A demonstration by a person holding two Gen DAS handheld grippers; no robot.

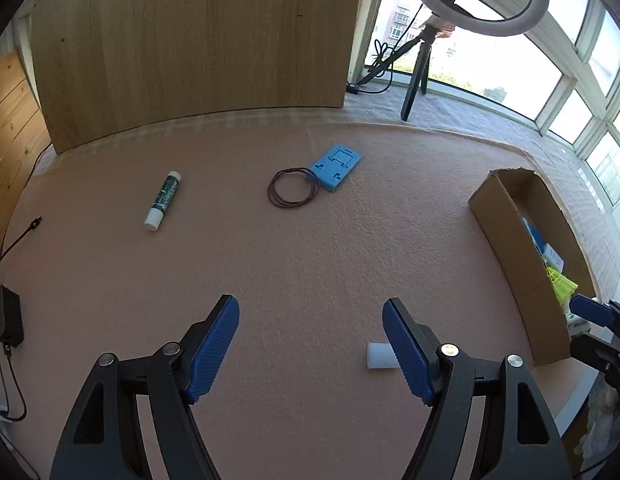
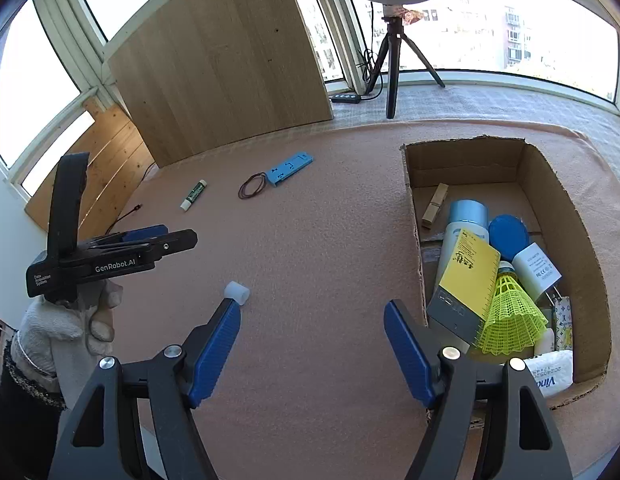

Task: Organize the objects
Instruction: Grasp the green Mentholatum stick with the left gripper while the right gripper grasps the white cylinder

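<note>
On the pink mat lie a glue stick [image 1: 162, 201] [image 2: 193, 196], a coil of brown cord [image 1: 292, 187] [image 2: 252, 185], a flat blue plastic piece [image 1: 336, 167] [image 2: 289, 168] and a small white cylinder [image 1: 380, 355] [image 2: 237, 292]. My left gripper [image 1: 311, 344] is open over bare mat, the white cylinder just behind its right finger. My right gripper [image 2: 312, 346] is open and empty beside the cardboard box [image 2: 414, 216] [image 1: 506, 248]. The box holds a yellow shuttlecock [image 2: 510, 312], bottles and packets. The left gripper [image 2: 157, 236] also shows at the left of the right wrist view.
A wooden board [image 1: 197, 48] stands at the back of the mat. A ring light on a tripod [image 2: 392, 60] is by the windows. A black adapter with cable [image 1: 7, 320] lies at the mat's left edge. A gloved hand [image 2: 65, 320] holds the left gripper.
</note>
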